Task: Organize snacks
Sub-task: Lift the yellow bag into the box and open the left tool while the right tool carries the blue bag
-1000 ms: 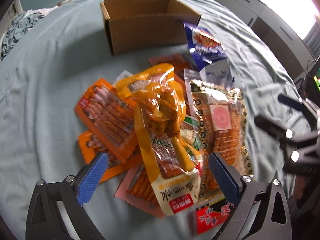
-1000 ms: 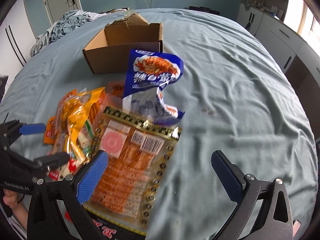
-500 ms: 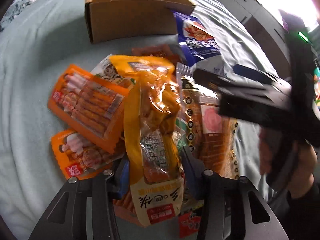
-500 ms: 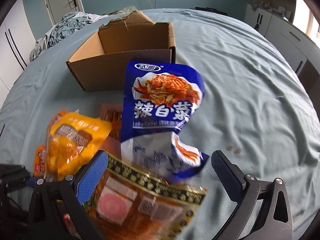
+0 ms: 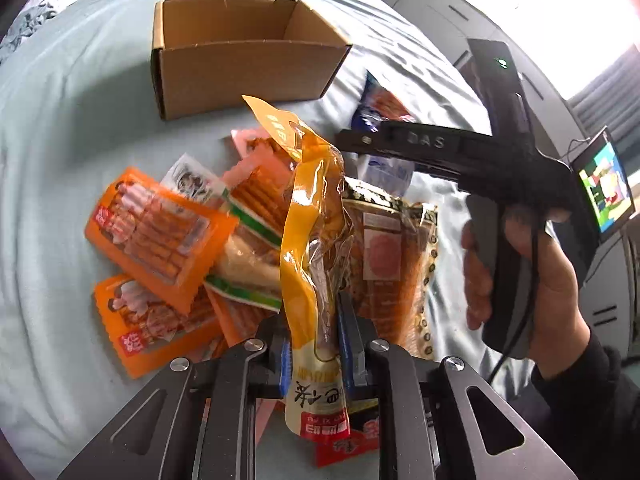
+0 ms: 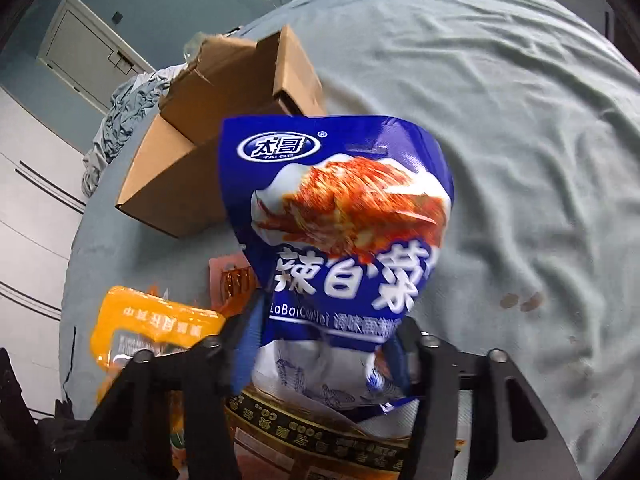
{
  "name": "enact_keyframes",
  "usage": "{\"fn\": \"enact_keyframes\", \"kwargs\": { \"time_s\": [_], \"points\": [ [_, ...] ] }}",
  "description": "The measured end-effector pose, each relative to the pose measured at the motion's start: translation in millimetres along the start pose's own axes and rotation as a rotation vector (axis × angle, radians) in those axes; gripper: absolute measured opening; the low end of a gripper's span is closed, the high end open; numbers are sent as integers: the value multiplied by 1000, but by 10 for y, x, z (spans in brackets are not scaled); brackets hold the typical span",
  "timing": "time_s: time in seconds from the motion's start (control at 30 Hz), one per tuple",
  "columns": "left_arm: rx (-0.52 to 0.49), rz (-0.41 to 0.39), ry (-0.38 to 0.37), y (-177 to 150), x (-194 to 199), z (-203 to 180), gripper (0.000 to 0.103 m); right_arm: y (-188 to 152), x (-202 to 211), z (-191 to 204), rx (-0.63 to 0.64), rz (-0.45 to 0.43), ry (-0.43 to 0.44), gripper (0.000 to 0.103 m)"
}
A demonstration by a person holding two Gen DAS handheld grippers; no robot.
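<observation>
With both grippers' jaws just closed, the left (image 5: pixel 314 354) pinching the yellow pack (image 5: pixel 312 240) and the right (image 6: pixel 322 354) squeezing the blue bag (image 6: pixel 340 216), either slick pouch could have slipped free before reaching the box (image 5: pixel 240 64).

glossy plastic packets (image 5: pixel 312 240), matt cardboard box (image 5: pixel 240 76), probably cotton sheet (image 6: pixel 500 100)

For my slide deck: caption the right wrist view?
Right tool closing on a blue kimchi packet, cardboard box behind.
</observation>
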State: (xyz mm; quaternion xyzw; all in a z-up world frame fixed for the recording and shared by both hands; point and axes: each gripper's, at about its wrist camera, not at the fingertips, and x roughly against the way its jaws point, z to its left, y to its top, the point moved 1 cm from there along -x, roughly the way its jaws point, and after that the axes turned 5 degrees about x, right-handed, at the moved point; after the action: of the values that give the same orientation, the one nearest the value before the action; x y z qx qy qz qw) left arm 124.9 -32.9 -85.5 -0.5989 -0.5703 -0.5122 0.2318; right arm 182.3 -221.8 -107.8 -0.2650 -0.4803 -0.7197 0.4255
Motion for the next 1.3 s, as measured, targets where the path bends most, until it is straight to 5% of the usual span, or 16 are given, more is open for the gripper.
{"fn": "enact_keyframes", "kwargs": {
  "time_s": [0.3, 0.57, 0.8, 0.9, 1.13, 1.3],
  "points": [
    [-35, -121, -26, -128, 387, -66, 17, -86, 1035, -189, -45, -291, -27, 40],
    [-13, -208, -26, -295, 724, 28, 17, -683, 1913, -299, -76, -423, 32, 40],
    [7, -261, -6, -376, 896, 45, 17, -941, 2448, -343, 8, -673, 37, 40],
    [6, -287, 10, -322, 924, 45, 18, -864, 2320, -419, 6, -639, 66, 40],
    [32, -310, 12, 24, 932, 82, 18, -735, 1677, -678, -98, -354, 130, 40],
    [59, -325, -6, 503, 858, 102, 18, -554, 1455, -765, -86, -296, 145, 40]
  ]
}}
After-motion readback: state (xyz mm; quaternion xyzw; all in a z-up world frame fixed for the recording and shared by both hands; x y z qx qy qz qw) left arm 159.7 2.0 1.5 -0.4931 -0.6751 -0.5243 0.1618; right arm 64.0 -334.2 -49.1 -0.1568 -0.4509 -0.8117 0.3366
